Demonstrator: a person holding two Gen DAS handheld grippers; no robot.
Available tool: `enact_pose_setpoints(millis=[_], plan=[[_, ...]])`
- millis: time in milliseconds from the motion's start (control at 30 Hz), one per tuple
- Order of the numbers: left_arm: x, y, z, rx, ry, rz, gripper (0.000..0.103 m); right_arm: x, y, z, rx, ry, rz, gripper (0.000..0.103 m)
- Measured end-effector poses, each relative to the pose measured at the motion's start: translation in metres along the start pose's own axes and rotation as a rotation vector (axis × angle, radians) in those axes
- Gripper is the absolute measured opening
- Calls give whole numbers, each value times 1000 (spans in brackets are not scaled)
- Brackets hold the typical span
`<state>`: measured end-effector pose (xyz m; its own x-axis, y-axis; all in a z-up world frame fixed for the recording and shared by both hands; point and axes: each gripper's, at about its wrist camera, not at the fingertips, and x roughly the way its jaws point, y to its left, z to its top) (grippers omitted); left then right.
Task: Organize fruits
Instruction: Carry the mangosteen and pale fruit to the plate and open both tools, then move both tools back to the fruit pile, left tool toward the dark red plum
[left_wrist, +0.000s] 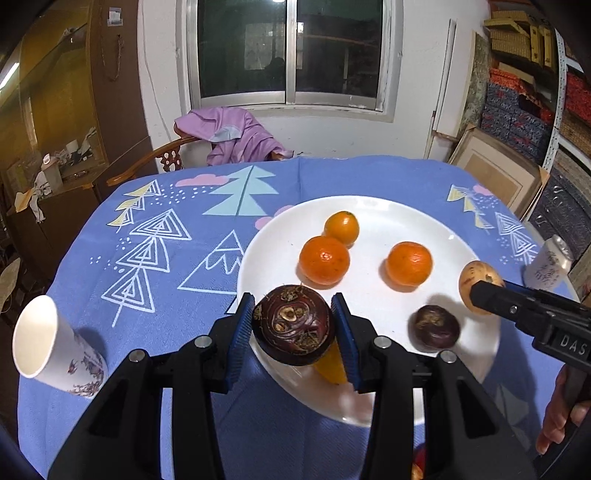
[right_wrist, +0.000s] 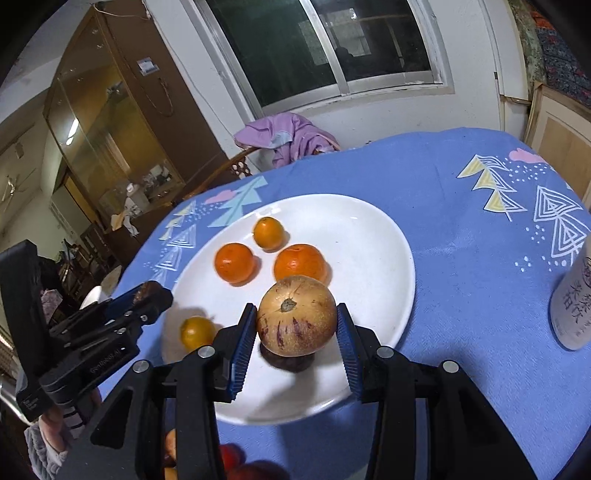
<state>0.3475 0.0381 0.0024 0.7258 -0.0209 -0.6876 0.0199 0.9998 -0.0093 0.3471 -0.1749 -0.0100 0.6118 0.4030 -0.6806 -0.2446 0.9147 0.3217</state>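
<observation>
A white plate (left_wrist: 380, 206) sits on the blue tablecloth and also shows in the right wrist view (right_wrist: 369, 218). On it lie two oranges (left_wrist: 324, 260) (left_wrist: 409, 263), a small kumquat (left_wrist: 342, 227) and a dark purple fruit (left_wrist: 436, 326). My left gripper (left_wrist: 294, 326) is shut on a dark maroon fruit (left_wrist: 294, 325) above the plate's near edge, with another kumquat (right_wrist: 197, 331) under it. My right gripper (right_wrist: 296, 326) is shut on a tan, purple-streaked melon (right_wrist: 296, 315) above the plate.
A paper cup (left_wrist: 51, 343) lies on its side at the table's left. A white can (right_wrist: 574, 302) stands at the right. A chair with purple cloth (left_wrist: 236, 134) is behind the table. Reddish fruit (right_wrist: 236, 461) shows below my right gripper.
</observation>
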Motion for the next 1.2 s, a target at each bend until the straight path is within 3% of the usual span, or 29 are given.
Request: enact_pose_setpoints(millis=[167, 233, 400, 567, 767, 867, 967, 1200], plan=[[23, 3, -7, -14, 43, -35, 43, 6, -3, -1, 4, -14, -17, 46], [24, 5, -9, -21, 36, -30, 43, 6, -6, -1, 7, -16, -24, 53], [22, 6, -10, -35, 30, -49, 49, -5, -6, 0, 22, -45, -7, 56], [9, 11, -9, -57, 0, -48, 74, -19, -2, 1, 30, -61, 15, 69], [-25, 28, -15, -120, -16, -59, 76, -41, 10, -5, 45, -63, 53, 74], [-46, 27, -30, -101, -9, -40, 77, -62, 18, -13, 38, -61, 66, 75], [-69, 25, -58, -73, -15, -25, 90, -88, 24, -27, 30, -79, 75, 81], [-99, 18, -113, -24, 10, 1, 90, -135, 0, -78, 77, -106, 74, 90]])
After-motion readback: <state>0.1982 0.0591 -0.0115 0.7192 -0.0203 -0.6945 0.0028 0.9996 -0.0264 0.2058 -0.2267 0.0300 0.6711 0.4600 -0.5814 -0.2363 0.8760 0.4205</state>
